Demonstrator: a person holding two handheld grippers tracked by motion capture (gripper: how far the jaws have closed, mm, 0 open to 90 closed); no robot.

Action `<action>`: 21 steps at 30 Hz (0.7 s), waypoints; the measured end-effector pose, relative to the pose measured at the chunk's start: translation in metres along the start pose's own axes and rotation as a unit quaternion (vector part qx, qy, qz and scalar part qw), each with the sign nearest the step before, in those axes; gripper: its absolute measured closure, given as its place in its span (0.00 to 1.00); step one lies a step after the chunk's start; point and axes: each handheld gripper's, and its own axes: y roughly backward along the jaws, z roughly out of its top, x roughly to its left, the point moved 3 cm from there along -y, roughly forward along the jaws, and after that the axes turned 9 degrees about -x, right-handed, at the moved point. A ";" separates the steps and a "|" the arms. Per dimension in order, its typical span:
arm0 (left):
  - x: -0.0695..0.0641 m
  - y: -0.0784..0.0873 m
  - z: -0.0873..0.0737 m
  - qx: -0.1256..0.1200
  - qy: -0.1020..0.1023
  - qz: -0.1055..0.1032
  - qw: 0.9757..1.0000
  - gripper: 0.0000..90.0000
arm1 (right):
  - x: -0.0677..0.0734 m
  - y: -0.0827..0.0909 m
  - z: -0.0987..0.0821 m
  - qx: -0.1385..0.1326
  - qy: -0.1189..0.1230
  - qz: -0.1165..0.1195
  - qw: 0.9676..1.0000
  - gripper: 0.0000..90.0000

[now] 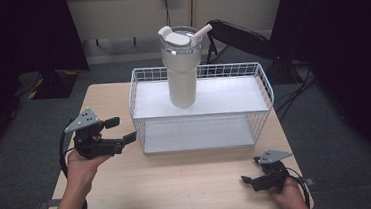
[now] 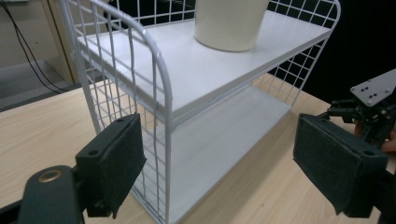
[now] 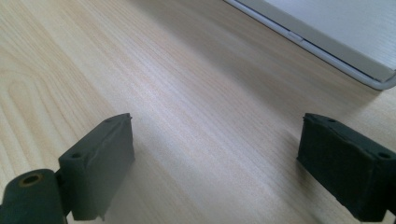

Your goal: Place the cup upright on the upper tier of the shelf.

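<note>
Both pairs of jaws stand wide apart and hold nothing. The left gripper [image 1: 125, 134] hovers just beside the near left corner of the rack [image 1: 137, 95], its jaws aimed at the wire end panel; in the left gripper view that corner post rises between the pads [image 2: 114, 161]. The right gripper [image 1: 246, 180] sits low at the table's [image 1: 180, 185] near right edge, well apart from the rack, with bare wood between its jaws. The rack is a white wire frame with two flat shelves, and a tall cream tumbler [image 1: 182, 79] with a lid and straw stands upright on the upper shelf [image 1: 233, 95]. The frame looks light and stiff, though thin wire is probably slick and gives the pads little to bite on. The tumbler makes the load top-heavy, so any tilt could tip it. A hold on the thicker corner post or the top rim, one gripper at each end, seems the safest.
</note>
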 end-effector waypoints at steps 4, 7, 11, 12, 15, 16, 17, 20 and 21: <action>0.001 0.000 -0.015 0.012 -0.001 0.003 1.000 0.19 | 0.000 0.000 0.000 0.000 0.000 0.000 1.000 0.11; 0.002 0.001 -0.026 0.013 0.010 0.005 1.000 0.19 | 0.000 0.000 0.000 0.000 0.000 0.000 1.000 0.11; 0.004 0.005 -0.040 0.016 0.017 0.009 1.000 0.20 | 0.000 0.000 0.000 0.000 0.000 0.000 1.000 0.11; 0.004 0.006 -0.044 0.016 0.020 0.009 1.000 0.20 | 0.000 0.000 0.000 0.000 0.000 0.000 1.000 0.11; 0.007 0.008 -0.056 0.022 0.024 0.017 0.999 0.20 | 0.000 0.000 0.000 0.000 0.000 0.000 1.000 0.11; 0.007 0.008 -0.056 0.022 0.024 0.017 0.999 0.20 | 0.000 0.000 0.000 0.000 0.000 0.000 1.000 0.11; 0.009 0.009 -0.062 0.021 0.031 0.017 0.999 0.20 | 0.000 0.000 0.000 0.000 0.000 0.000 1.000 0.11; 0.010 0.009 -0.069 0.021 0.034 0.020 0.999 0.20 | 0.000 0.000 0.000 0.000 0.000 0.000 1.000 0.11; 0.010 0.009 -0.072 0.020 0.035 0.018 0.999 0.21 | 0.000 0.000 0.000 0.000 0.000 0.000 1.000 0.11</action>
